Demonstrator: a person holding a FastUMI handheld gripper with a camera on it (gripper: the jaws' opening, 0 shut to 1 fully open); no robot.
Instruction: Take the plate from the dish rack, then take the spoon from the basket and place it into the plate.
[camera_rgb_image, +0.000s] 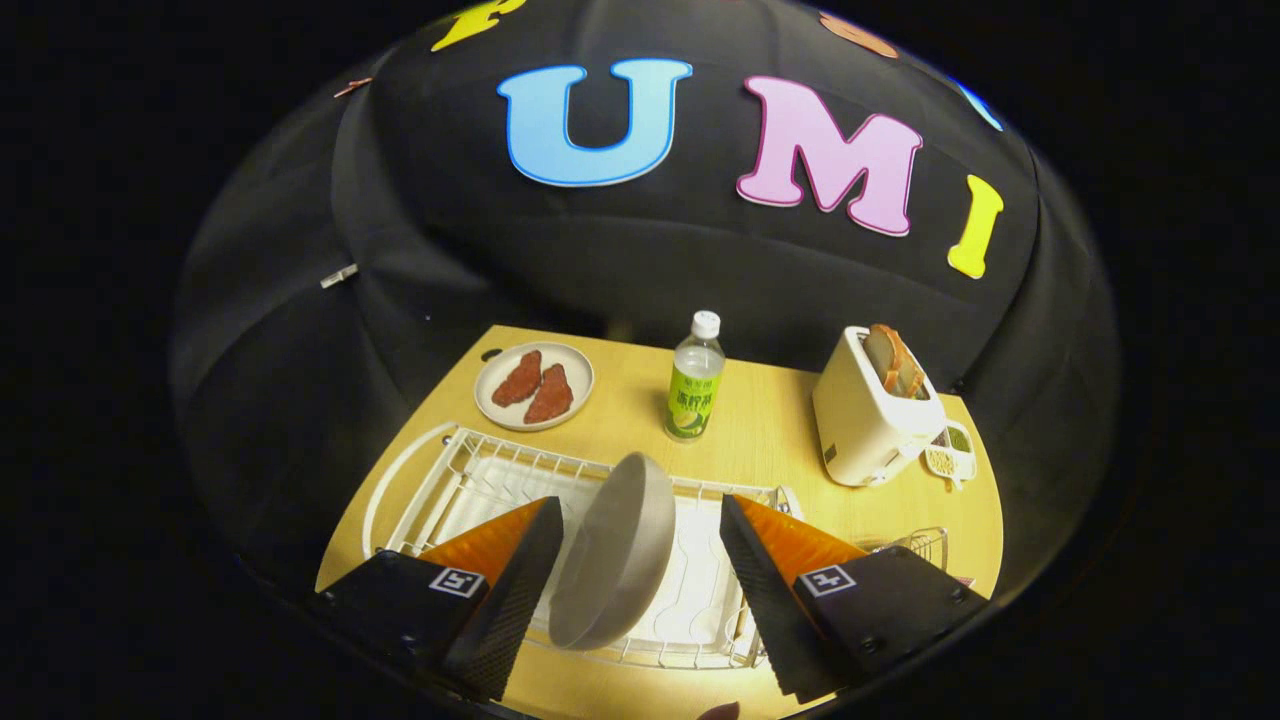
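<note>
The table (770, 420) is a light wooden top that carries everything else. Largest on it is the white wire dish rack (470, 480), which runs along the near edge from the near left corner towards the middle, with a pale drip tray under its wires. The tool (640, 600) hangs over this rack with its two fingers spread wide apart and nothing pressed between them; one finger (510, 590) stands to the left of the plate and the other (760, 590) to the right, a clear gap showing on the right side, while on the left it is hard to tell whether finger and rim touch. The plate (615, 555), a plain grey-white dish, stands tilted on its edge in the rack, right between the fingers. Near the far right corner sits a cream toaster (865, 425) with slices of bread (893, 362) standing up out of its slot. Near the far left corner lies a second, round plate (495, 400) bearing two reddish-brown pieces of food (535, 388). At the far edge, about midway, a clear bottle (694, 380) with a green label and white cap stands upright. By the right edge, just beside the toaster, is a small white divided dish (950, 455) of grains. A wire basket (925, 545) peeks out at the near right corner, mostly hidden behind the right finger.
</note>
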